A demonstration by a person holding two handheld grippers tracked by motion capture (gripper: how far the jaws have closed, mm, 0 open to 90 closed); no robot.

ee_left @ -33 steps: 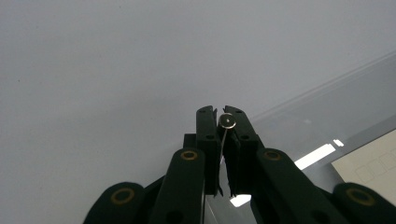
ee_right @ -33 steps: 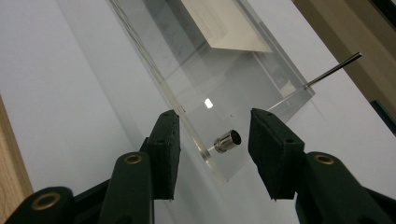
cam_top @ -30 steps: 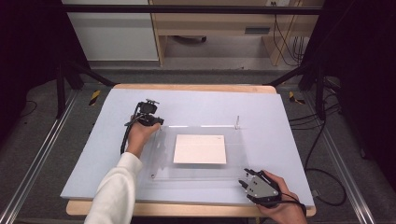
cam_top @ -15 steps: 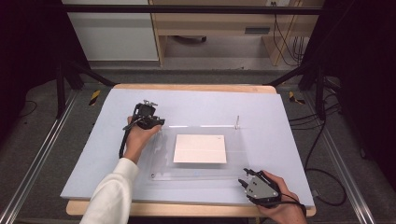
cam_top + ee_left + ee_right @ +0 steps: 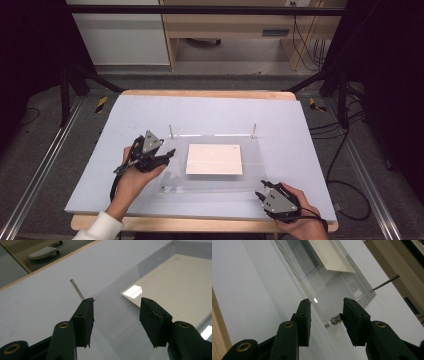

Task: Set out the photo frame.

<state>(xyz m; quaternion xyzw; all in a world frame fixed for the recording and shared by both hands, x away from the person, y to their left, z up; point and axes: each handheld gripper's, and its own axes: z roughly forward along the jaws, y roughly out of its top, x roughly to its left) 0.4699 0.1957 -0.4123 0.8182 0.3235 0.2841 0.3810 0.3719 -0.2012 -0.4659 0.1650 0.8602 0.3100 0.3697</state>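
A clear acrylic plate [image 5: 215, 182] lies on the pale board with a white card [image 5: 214, 159] under its middle. Thin posts stand at its back left corner [image 5: 171, 130] and back right corner [image 5: 254, 130]. My left gripper [image 5: 169, 154] hovers at the plate's left edge. Its jaws have just been opening, and in the left gripper view [image 5: 117, 302] nothing is between them. The back left post [image 5: 77, 289] rises just beyond. My right gripper [image 5: 261, 190] sits at the plate's near right corner. In the right gripper view [image 5: 327, 302] its jaws straddle that corner and a small metal stud [image 5: 335, 319], with a gap at the left pad.
The pale board [image 5: 210, 107] covers a wooden table whose edge [image 5: 200, 224] runs along the front. Metal rails [image 5: 35, 170] flank the table on both sides. Cables [image 5: 345, 145] lie on the floor at the right. A desk and cabinet stand beyond the far edge.
My left gripper came away from the plate's back left corner, moved toward the person along the left edge, and its jaws opened. The right gripper has stayed put.
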